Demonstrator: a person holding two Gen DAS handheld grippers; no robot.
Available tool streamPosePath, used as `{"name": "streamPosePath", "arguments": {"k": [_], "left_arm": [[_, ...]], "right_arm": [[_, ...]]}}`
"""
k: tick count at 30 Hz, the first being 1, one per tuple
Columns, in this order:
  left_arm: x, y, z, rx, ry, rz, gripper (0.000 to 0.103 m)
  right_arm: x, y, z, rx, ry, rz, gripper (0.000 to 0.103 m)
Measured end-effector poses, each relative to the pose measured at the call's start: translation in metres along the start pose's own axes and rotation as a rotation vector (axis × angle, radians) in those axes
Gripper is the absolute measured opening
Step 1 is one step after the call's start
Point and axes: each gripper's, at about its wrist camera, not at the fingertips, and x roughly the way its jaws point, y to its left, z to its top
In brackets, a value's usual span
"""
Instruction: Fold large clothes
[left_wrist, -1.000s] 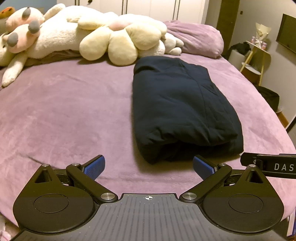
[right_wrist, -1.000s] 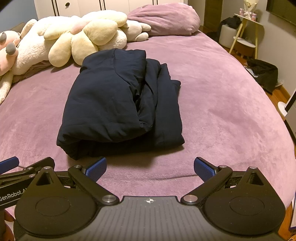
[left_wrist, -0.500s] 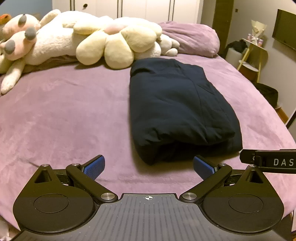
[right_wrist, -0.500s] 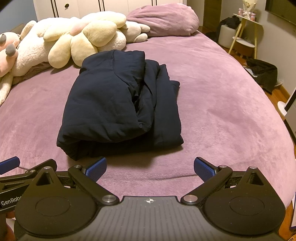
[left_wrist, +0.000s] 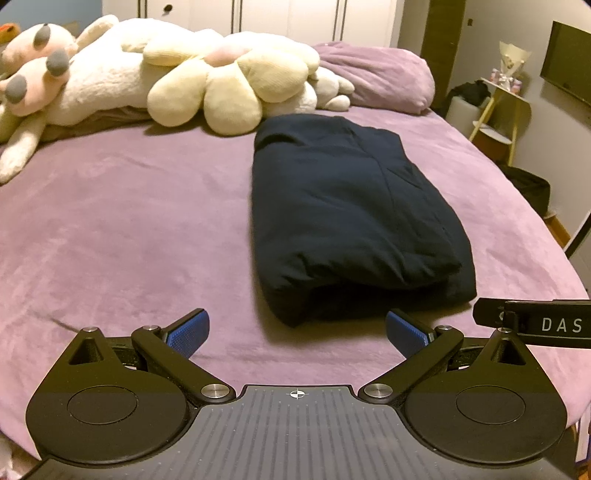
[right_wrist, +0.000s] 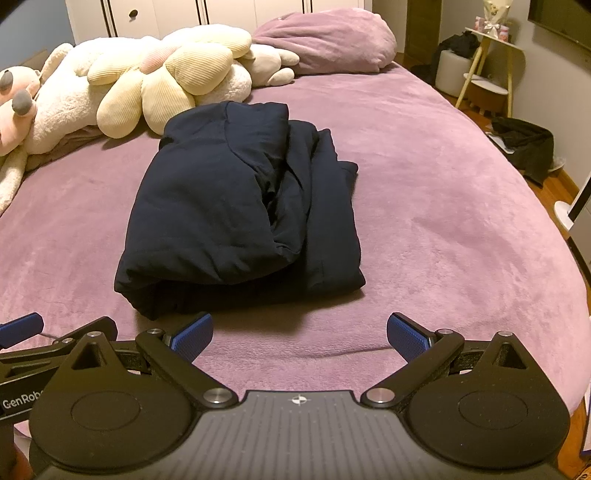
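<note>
Your left hand-held gripper hangs just off the near edge of the bed with its blue pads well apart and nothing between them. Your right hand-held gripper is the same: pads spread, empty, just beside the left one.

The coat lies folded on the bed, right of centre in the left view and near the middle in the right view. It is a thick dark bundle with its long side running from near to far. Its far end sits just beside the flower pillow and the plush toys. The near end faces you, a rounded fold with a gap under the top layer.

The fold looks close to done, so the risks are mostly about undoing it. In the right view the right side shows loose layers, with a lower layer sticking out past the top one. If you pinch only the top layer there, the bundle will likely slide open. The fabric looks puffy and springy, so a further fold may bounce back unless you press it down. The plush bedcover may drag on the bottom layer if you pull the coat toward you. Push it away and it may ride up against the pillow.
</note>
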Motion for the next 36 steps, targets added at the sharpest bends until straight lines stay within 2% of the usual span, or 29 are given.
{"name": "streamPosePath", "arguments": {"k": [6,36], "left_arm": [[0.0019,0.0017,-0.0006,-0.009,0.013,-0.016,0.103],[-0.0003,-0.0051,-0.0026,0.027,-0.003,0.028,0.103]], "right_arm": [[-0.0021,-0.0003,-0.0006,0.007,0.000,-0.003,0.101],[-0.0035,0.0002,-0.0031,-0.003,-0.010,-0.002,0.101]]}}
